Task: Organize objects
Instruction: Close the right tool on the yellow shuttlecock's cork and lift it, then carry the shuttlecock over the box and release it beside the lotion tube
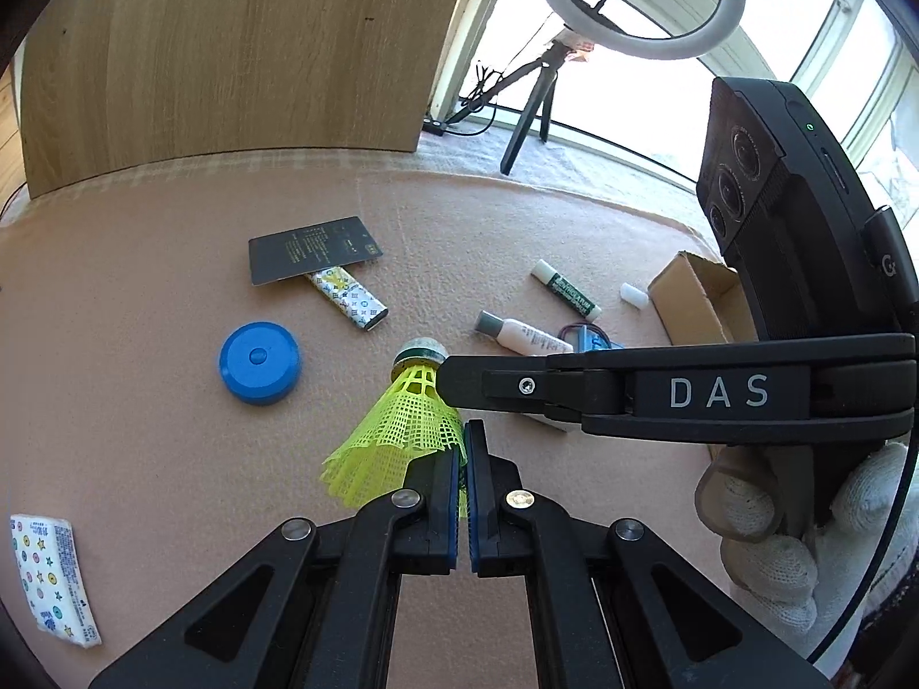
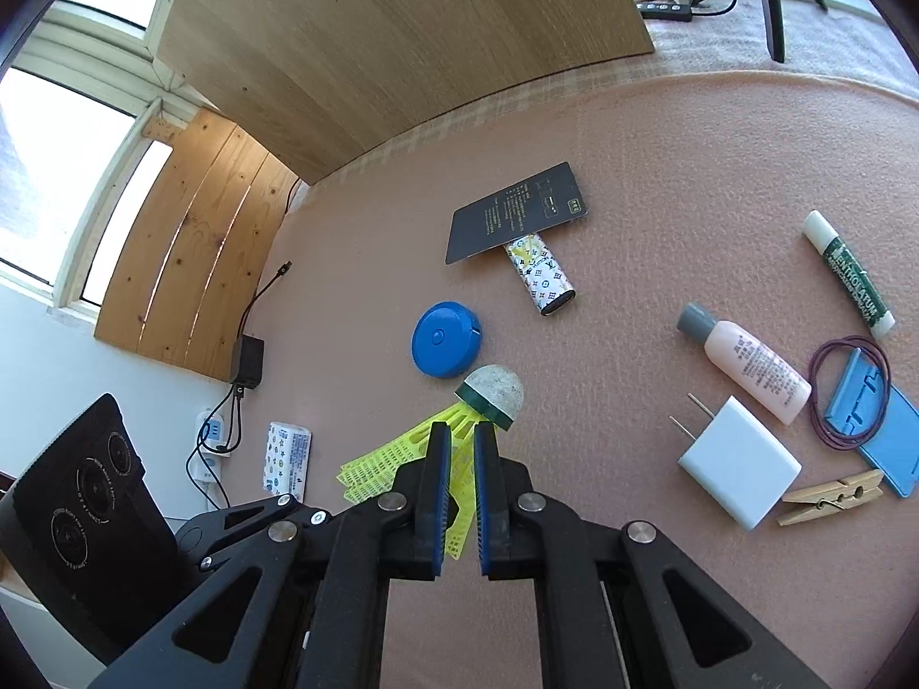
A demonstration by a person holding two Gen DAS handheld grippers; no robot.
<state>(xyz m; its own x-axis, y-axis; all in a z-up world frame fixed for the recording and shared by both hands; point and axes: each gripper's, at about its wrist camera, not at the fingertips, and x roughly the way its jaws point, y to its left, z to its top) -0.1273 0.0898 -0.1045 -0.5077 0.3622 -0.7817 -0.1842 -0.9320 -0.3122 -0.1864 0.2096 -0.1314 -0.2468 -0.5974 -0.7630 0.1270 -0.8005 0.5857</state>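
Observation:
A yellow mesh shuttlecock (image 1: 402, 430) with a grey-white cork tip hangs over the pink mat (image 1: 143, 430), held by both grippers. In the left wrist view my left gripper (image 1: 466, 442) is shut on the edge of the skirt. My right gripper (image 1: 442, 384) reaches in from the right and pinches the neck just below the cork. In the right wrist view the shuttlecock (image 2: 494, 393) points its cork away from me, and the right gripper (image 2: 461, 439) is shut on the yellow neck. A gloved hand (image 1: 769, 522) holds the right gripper.
On the mat lie a blue round tape measure (image 2: 447, 339), a black card (image 2: 517, 212) over a patterned case (image 2: 540, 275), a lotion bottle (image 2: 746, 367), a lip balm stick (image 2: 850, 275), a white charger (image 2: 738, 468), a clothespin (image 2: 833, 496) and a tissue pack (image 1: 54, 577). An open cardboard box (image 1: 695, 298) stands at the right.

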